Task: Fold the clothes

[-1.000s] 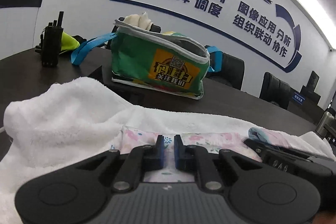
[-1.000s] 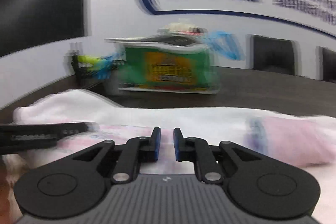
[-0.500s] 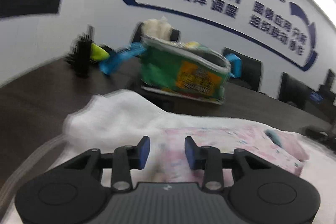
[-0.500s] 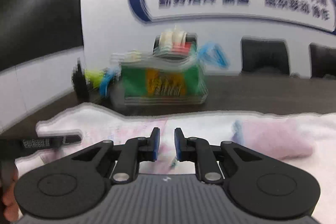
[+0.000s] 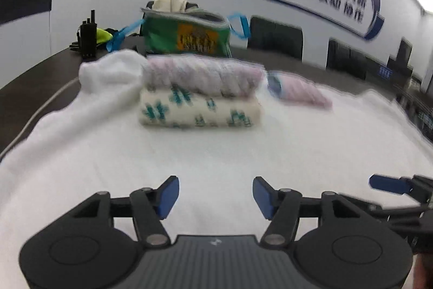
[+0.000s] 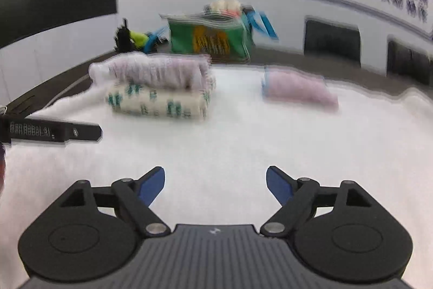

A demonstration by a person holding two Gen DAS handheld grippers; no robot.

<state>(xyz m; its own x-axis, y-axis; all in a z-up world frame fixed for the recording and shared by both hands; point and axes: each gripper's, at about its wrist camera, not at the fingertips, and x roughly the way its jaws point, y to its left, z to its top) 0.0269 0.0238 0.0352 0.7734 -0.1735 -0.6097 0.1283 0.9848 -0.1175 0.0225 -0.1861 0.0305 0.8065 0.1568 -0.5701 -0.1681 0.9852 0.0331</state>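
White towelling (image 5: 216,148) is covering the dark table (image 5: 24,88) in the left wrist view, and the left gripper (image 5: 215,194) is hovering over a bare stretch of it, jaws opening with nothing between them. Beyond the gripper, a folded pink garment (image 5: 203,77) is lying on a folded cream garment with teal print (image 5: 200,110); a pink roll (image 5: 300,91) is sitting just right of that stack, and a green bag (image 5: 186,37) is standing behind it.

Seen from the right wrist, the right gripper (image 6: 215,184) is also opening, empty, over the towelling (image 6: 243,137). The stack (image 6: 159,91) is lying ahead to its left, the pink roll (image 6: 297,90) ahead to its right, and the bag (image 6: 208,39) behind the stack.
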